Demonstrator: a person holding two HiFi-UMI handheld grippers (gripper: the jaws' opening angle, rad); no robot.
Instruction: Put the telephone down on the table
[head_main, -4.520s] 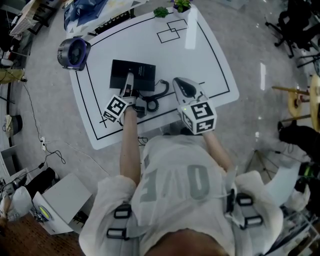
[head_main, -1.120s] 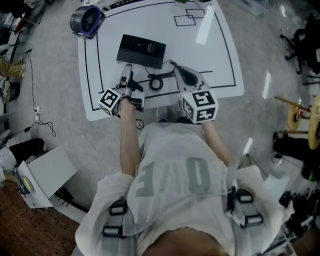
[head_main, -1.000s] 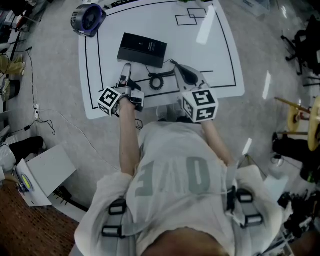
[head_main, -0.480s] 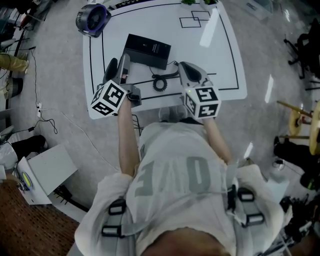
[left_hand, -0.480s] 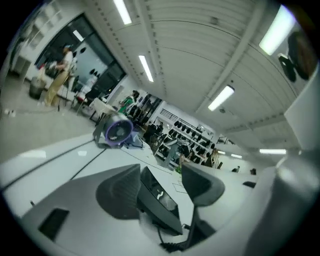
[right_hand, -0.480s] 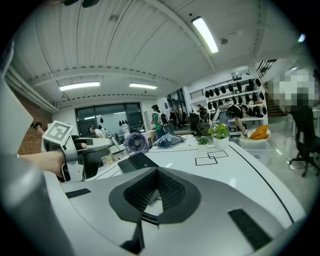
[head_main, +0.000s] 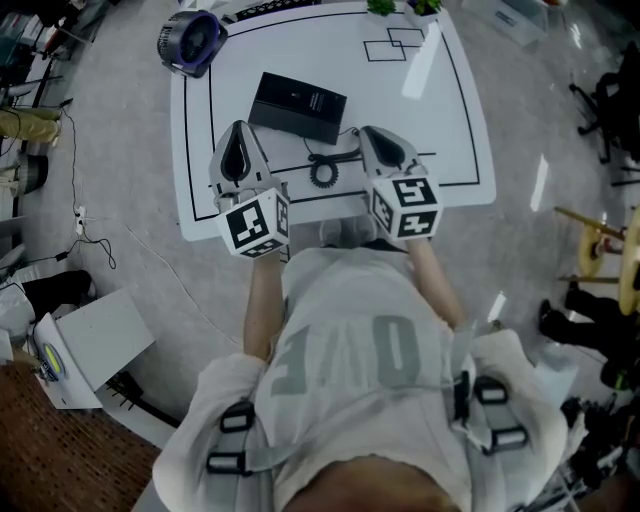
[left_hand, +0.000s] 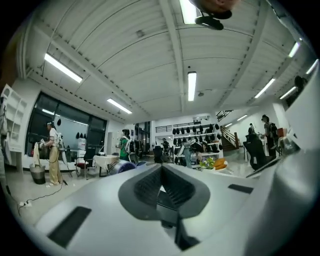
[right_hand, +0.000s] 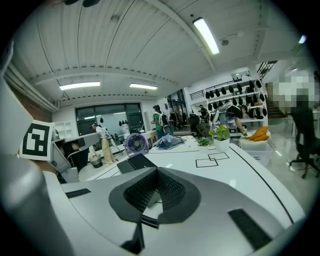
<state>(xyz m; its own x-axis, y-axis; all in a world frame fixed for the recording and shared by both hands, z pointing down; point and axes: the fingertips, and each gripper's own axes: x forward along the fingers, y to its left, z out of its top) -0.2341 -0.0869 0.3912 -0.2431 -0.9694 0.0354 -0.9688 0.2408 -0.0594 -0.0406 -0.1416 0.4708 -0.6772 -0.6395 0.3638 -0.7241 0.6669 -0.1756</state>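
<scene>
Left gripper (head_main: 238, 135) is held above the table (head_main: 440, 120). Its jaws have just been closing and are now together with nothing between them. Right gripper (head_main: 370, 135) is over the front edge, jaws together, also empty. Coiled cord (head_main: 322, 172) lies on the table between the two. Handset isn't visible, probably hidden under the left gripper in the head view. Telephone (head_main: 298, 105) sits flat on the table just beyond the cord. Risks: a gripper sweeping low snags the cord and drags the telephone, or the left gripper coming down knocks the handset off the near edge. Fan (head_main: 190, 40) at the far corner is well apart.
</scene>
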